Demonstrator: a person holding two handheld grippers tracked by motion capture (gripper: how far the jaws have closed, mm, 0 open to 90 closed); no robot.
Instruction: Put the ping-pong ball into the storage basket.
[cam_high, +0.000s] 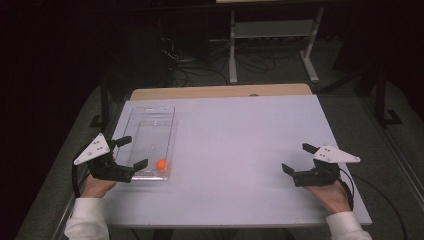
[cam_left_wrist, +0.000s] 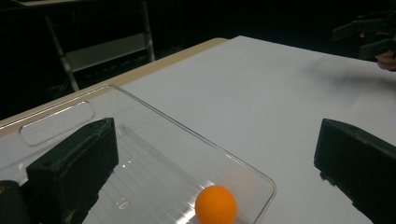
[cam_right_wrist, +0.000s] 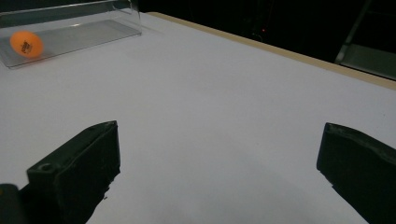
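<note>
Looks like the approach step of a ball pick — nothing grasped yet. Left gripper (cam_high: 131, 152) spread wide at lower left of the high view, jaws straddling the near end of the clear tray (cam_high: 150, 111); one jaw over the tray floor, the other outside its wall in the left gripper view. Orange ball (cam_left_wrist: 215, 204) sits at bottom centre of that view, inside the tray's near corner, touching neither jaw. Right gripper (cam_high: 296, 158) also released, idle over bare white table (cam_high: 240, 130) at lower right, well apart from the ball.

Next move, by my read: drop lower, centre on the ball, close gently — smooth light sphere, likely to roll or squirt out. Tray is rigid transparent plastic, ribbed floor, rounded corners, slot handle at far end. Jaw pads matte black, blocky.
</note>
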